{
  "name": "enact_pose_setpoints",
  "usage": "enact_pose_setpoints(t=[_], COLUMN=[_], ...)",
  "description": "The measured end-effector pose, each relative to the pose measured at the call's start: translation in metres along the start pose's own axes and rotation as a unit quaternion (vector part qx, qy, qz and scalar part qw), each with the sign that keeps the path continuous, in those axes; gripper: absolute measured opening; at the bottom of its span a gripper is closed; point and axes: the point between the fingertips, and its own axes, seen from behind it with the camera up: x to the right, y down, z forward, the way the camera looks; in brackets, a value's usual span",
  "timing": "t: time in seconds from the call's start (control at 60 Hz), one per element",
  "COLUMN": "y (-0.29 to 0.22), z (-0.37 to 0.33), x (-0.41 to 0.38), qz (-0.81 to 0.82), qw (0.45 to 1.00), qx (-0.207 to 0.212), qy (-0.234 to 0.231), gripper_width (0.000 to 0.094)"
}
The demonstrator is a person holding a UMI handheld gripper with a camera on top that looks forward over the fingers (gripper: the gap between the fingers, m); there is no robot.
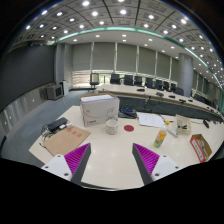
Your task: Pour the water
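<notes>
The white cup (111,126) stands near the middle of the table (120,160), just in front of a white box (99,108), well beyond your gripper (120,163), whose fingers are wide apart and hold nothing.

no legible text, labels or numbers
</notes>
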Motion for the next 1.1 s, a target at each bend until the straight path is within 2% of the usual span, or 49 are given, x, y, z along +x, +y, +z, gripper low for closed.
enact_pose_setpoints(t=[0.233,0.417,0.667,0.85,1.033,1.1], y=[0.031,0.058,0.063,0.072,0.090,0.087], z=[0.034,0.096,0.225,0.316,0.368,0.374], x=[0.092,0.192,0.292,0.338,0.350,0.353], qz=[0.048,0.048,0.019,0.041,0.068,0.077], qw=[0.996,0.991,0.990,0.991,0.993,0.992], qx=[-0.017,-0.007,0.038,0.044,0.030,0.038], qy=[0.078,0.128,0.131,0.117,0.095,0.094], gripper_width=[0.0859,0.0860,0.0858,0.0852,0.0678,0.0521])
